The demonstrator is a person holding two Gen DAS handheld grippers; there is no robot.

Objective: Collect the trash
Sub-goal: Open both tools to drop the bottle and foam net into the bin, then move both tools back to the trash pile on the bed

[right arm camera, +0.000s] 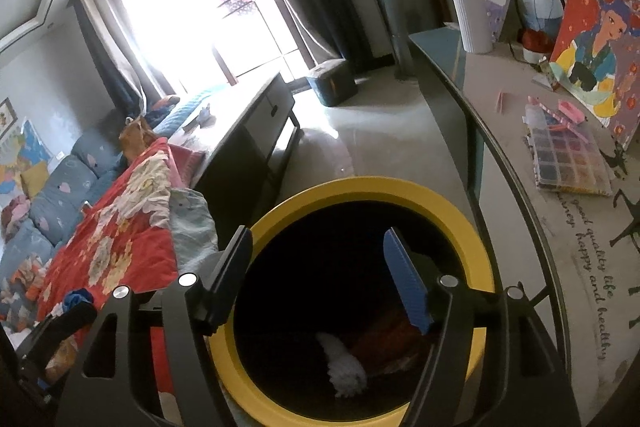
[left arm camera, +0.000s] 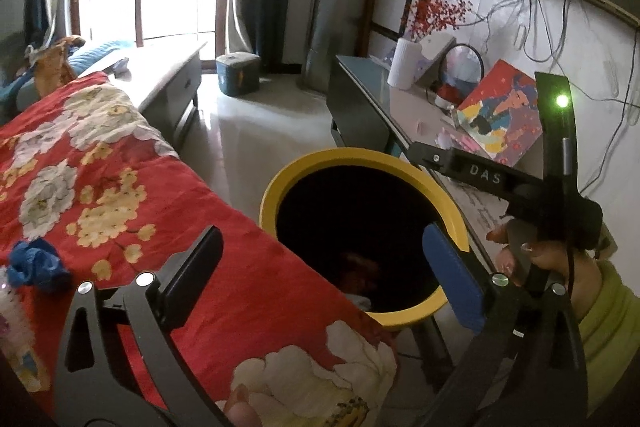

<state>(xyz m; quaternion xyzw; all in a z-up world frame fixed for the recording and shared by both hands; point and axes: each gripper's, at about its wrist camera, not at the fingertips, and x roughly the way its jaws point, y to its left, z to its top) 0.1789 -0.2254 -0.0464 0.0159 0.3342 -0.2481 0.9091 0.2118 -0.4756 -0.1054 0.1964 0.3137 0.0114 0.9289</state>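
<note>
A round bin with a yellow rim (left arm camera: 362, 157) stands between the bed and the desk, its inside dark. In the right wrist view I look straight down into the bin (right arm camera: 360, 189). A white crumpled tissue (right arm camera: 344, 367) and reddish scraps (right arm camera: 400, 339) lie at its bottom. My right gripper (right arm camera: 316, 279) hangs over the opening, open, with nothing between its pads. My left gripper (left arm camera: 324, 267) stands wide open over the bin's near edge and the blanket, also holding nothing. A blue crumpled scrap (left arm camera: 36, 263) lies on the blanket to the left and shows in the right wrist view as well (right arm camera: 76, 299).
A red floral blanket (left arm camera: 120, 167) covers the bed on the left. On the right, a desk (right arm camera: 500, 115) carries a painting (right arm camera: 600, 47), a bead box (right arm camera: 568, 159) and a white vase (right arm camera: 472, 19). A hand in a green sleeve (left arm camera: 552, 259) holds the other tool. A teal box (left arm camera: 238, 73) sits by the window.
</note>
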